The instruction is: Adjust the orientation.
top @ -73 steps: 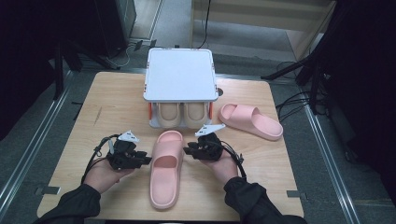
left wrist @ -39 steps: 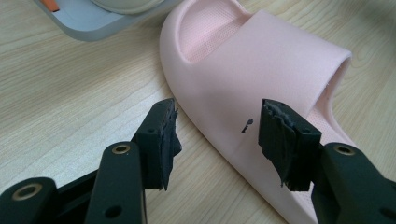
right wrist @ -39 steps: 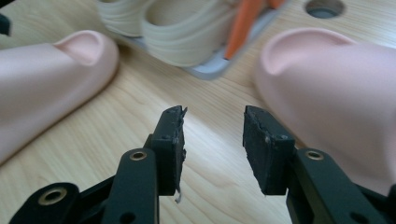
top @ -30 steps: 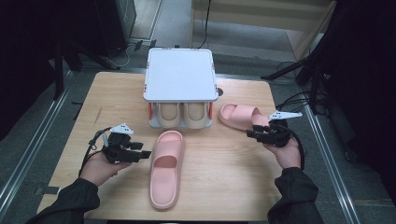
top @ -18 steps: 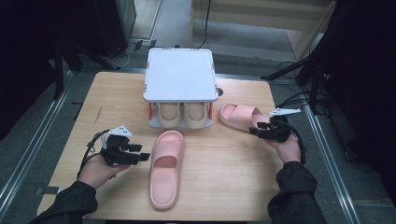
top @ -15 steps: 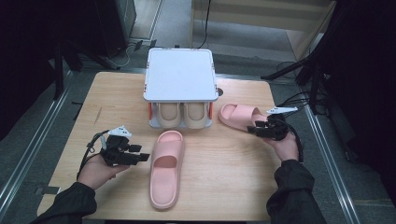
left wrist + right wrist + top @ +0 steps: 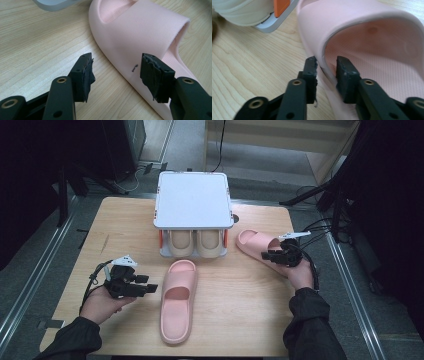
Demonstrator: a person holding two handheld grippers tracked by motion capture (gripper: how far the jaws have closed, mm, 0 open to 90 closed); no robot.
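Right gripper (image 7: 325, 65): jaws just closed onto side wall of far pink slipper (image 7: 367, 37) beside the shoe rack (image 7: 192, 205), apparently for lifting; left gripper (image 7: 117, 72), jaws wide, idles by near slipper (image 7: 140, 37).

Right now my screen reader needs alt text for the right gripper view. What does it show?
The right gripper straddles the side wall of a pink slipper, one jaw outside and one inside; the jaws have just been closing. Behind, on the wooden table, is a rack's grey corner.
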